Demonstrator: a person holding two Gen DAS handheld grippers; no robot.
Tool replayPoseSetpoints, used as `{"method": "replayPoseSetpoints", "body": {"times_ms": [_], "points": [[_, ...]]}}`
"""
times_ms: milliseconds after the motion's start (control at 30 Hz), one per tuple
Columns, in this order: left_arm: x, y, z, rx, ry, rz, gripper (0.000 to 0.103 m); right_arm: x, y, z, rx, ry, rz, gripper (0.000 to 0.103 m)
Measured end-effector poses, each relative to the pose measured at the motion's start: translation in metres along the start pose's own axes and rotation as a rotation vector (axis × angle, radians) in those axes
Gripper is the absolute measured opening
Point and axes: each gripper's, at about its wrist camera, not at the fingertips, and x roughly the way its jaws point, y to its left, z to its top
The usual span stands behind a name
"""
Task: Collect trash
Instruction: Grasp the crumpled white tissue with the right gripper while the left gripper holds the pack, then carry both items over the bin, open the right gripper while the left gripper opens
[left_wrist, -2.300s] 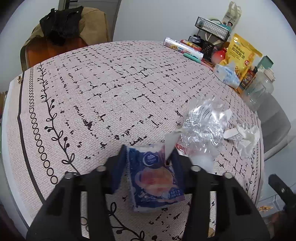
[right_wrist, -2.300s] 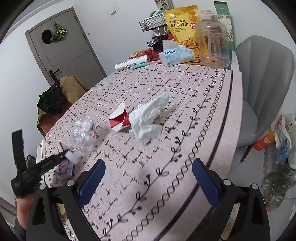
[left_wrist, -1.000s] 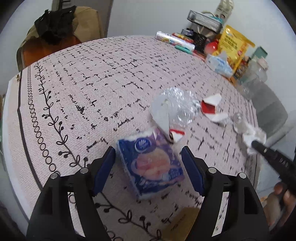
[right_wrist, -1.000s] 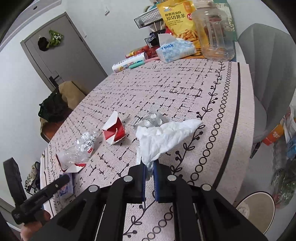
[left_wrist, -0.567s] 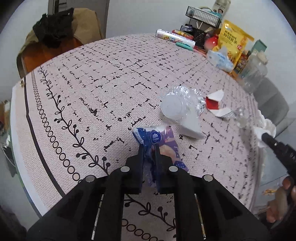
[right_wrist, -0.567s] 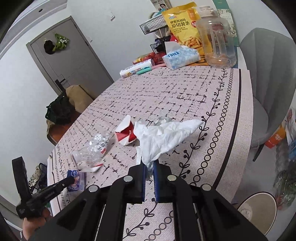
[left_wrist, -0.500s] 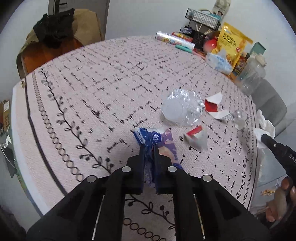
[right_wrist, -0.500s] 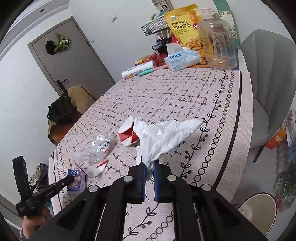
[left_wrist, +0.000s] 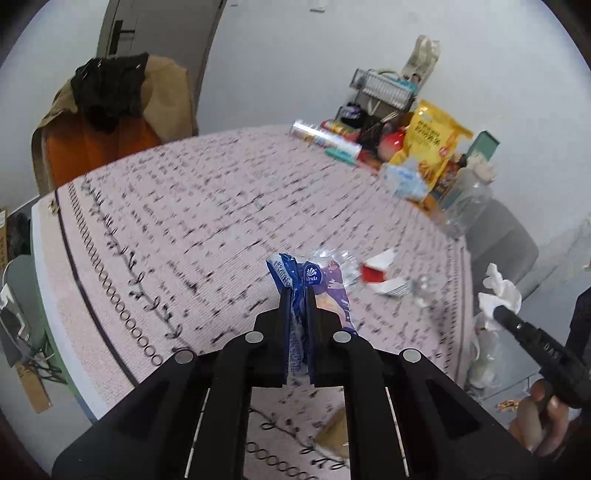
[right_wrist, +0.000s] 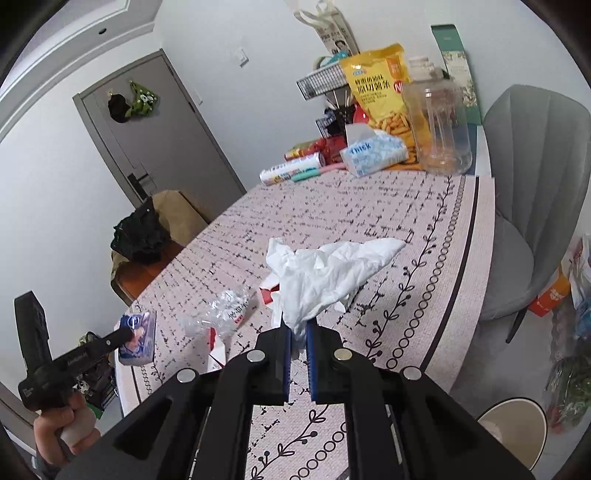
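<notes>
Pinching the limp tissue packet (left_wrist: 308, 291) in my left tongs (left_wrist: 297, 295), the right tongs (right_wrist: 297, 325) nipped soft crumpled tissue (right_wrist: 325, 273).

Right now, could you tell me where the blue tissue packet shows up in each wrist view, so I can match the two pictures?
Left wrist view: the blue tissue packet sits at centre, pinched between the left gripper fingers, lifted above the table.
Right wrist view: the same packet is at lower left, at the tip of the left gripper.
Shared landmark: the yellow snack bag at the table's far end.
</notes>
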Motion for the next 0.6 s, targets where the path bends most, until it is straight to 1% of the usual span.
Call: {"method": "replayPoseSetpoints", "body": {"times_ms": [167, 300, 500, 600], "points": [[-0.004, -0.030, 0.009, 0.035, -0.022, -0.056, 0.008, -0.020, -0.008, 0.001, 0.009, -0.032, -0.004, 0.008], [-0.001, -0.058, 0.011, 0.067, -0.022, -0.104, 0.008, -0.034, -0.022, 0.000, 0.031, -0.047, -0.027, 0.008], [0.013, -0.107, 0.006, 0.122, 0.007, -0.179, 0.008, -0.056, -0.052, -0.004, 0.074, -0.068, -0.070, 0.008], [0.024, -0.137, 0.000, 0.152, 0.035, -0.222, 0.008, -0.068, -0.072, -0.008, 0.103, -0.081, -0.099, 0.008]]}}
